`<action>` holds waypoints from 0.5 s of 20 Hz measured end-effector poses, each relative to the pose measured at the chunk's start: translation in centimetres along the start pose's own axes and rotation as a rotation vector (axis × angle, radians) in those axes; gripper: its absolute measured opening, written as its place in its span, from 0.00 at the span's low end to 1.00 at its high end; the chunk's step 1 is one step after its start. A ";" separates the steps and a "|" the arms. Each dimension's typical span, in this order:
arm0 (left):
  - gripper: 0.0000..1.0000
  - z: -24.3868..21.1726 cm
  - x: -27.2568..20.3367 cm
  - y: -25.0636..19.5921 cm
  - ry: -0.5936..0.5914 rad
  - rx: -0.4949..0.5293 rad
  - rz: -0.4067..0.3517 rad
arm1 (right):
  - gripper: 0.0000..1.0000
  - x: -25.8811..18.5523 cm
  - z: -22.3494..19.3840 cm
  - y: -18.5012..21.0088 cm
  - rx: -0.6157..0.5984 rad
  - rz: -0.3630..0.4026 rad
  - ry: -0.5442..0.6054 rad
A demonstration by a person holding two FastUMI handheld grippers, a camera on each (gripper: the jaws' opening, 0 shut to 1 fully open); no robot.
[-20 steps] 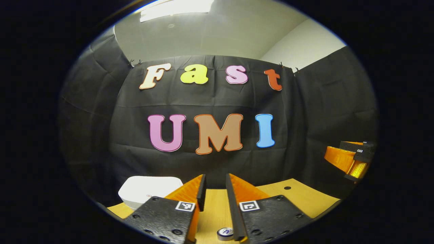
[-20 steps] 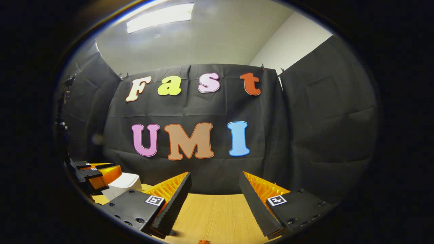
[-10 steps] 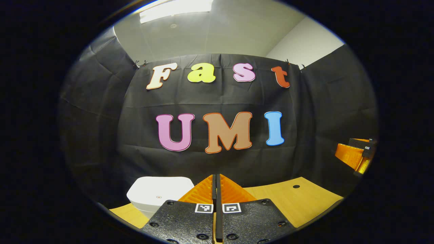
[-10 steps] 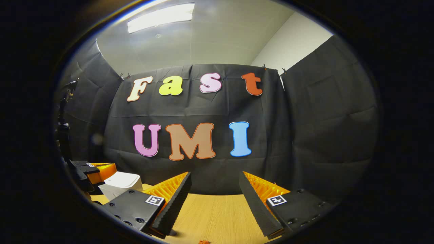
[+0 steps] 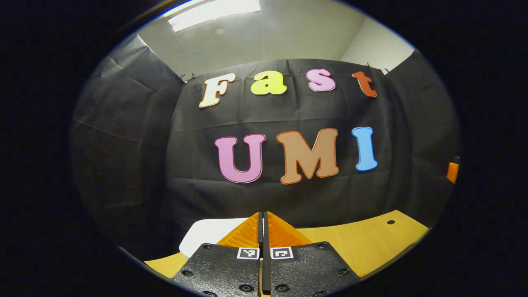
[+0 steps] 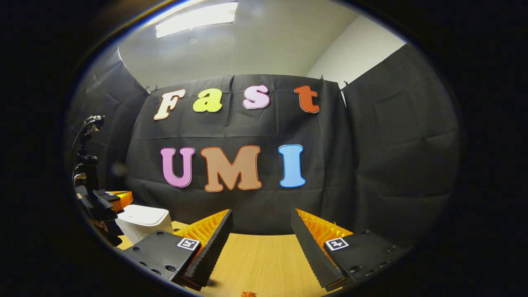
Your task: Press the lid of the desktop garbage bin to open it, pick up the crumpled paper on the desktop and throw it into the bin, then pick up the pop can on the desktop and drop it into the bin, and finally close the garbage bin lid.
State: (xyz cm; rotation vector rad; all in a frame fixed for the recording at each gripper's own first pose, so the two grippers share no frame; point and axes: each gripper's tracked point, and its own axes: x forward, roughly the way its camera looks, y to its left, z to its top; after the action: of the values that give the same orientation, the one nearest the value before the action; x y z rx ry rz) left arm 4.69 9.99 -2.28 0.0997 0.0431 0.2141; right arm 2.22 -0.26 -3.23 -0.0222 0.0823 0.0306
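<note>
The small plastic bin with the flat lid [image 6: 142, 220] is white all over — in the left gripper view its lid [image 5: 206, 237] is the same plain white. The wooden table [image 5: 363, 239] is a warm yellow-brown, with fine pale lines running along it in the right gripper view [image 6: 264, 264]. It has one small dark round hole [image 5: 390, 222] at the far right. The ceiling [image 6: 255, 41] is light grey, with a bright white strip lamp [image 6: 196, 18]. A tiny orange scrap [image 6: 248, 294] lies near.
</note>
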 end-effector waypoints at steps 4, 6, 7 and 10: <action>0.00 -3.5 1.7 2.3 0.077 -0.020 0.050 | 0.96 0.0 -0.5 0.1 -0.009 -0.010 0.015; 0.00 -5.3 2.2 2.9 0.119 -0.021 0.061 | 0.96 0.0 -0.8 0.2 -0.012 -0.013 0.025; 0.00 -6.2 2.4 3.4 0.141 -0.015 0.071 | 0.94 0.0 -0.9 0.4 -0.013 -0.012 0.030; 0.00 -9.9 1.7 3.8 0.261 -0.028 0.081 | 0.96 0.0 -1.0 0.5 -0.021 -0.016 0.033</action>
State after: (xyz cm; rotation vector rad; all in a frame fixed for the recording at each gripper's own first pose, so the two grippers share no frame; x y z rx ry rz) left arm 5.05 14.99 -11.83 0.0452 0.2963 0.3076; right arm 2.09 0.21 -4.25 -0.0447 0.1150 0.0147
